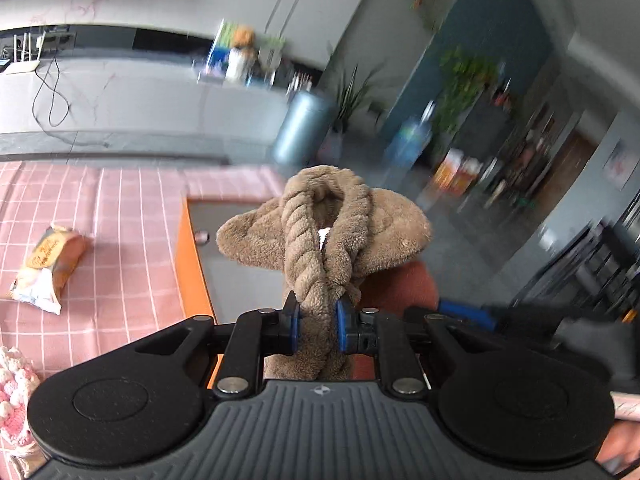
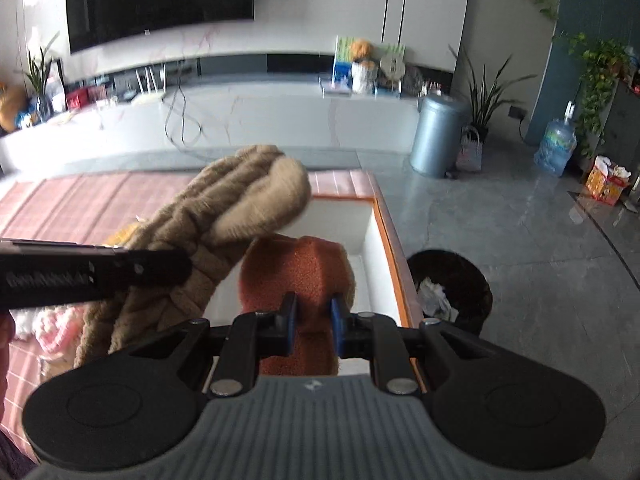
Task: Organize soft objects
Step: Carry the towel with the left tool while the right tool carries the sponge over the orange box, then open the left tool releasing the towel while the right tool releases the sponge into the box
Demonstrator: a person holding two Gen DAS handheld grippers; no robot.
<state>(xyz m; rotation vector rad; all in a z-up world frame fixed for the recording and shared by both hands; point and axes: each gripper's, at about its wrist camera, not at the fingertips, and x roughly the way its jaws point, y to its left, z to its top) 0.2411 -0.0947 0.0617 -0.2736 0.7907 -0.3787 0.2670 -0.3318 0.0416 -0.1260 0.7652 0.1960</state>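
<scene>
Two claws, left claw (image 1: 317, 322) pinching brown scarf (image 1: 324, 224), right claw (image 2: 313, 326) pinching rust cloth (image 2: 296, 276)

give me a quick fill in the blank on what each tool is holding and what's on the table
1. The left tool is shut on a plush brown ____.
2. The right tool grips a rust-coloured sponge over the white bin with the ____ rim.
3. The snack packet lies on a ____ checked tablecloth.
4. On the floor beside the table stands a ____ waste basket with crumpled paper inside.

Missing words: slipper; orange; pink; black
</scene>
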